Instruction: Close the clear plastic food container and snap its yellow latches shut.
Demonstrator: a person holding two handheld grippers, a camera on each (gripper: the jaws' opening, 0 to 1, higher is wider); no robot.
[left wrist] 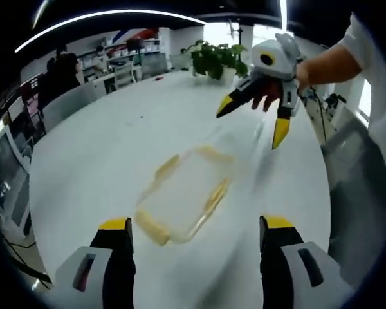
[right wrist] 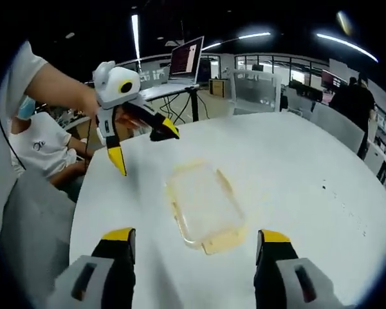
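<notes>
Our clear plastic container with yellow latches (left wrist: 183, 196) lies on the round white table (left wrist: 103, 161) in an open office; both grippers' jaws gape, empty.

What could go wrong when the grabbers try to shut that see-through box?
The container lies alone on the smooth white table, so a push on one yellow latch may slide it instead of snapping it. Both grippers, left and right, are open and above it, and the clear plastic is hard to see, so the fingers might miss.
</notes>
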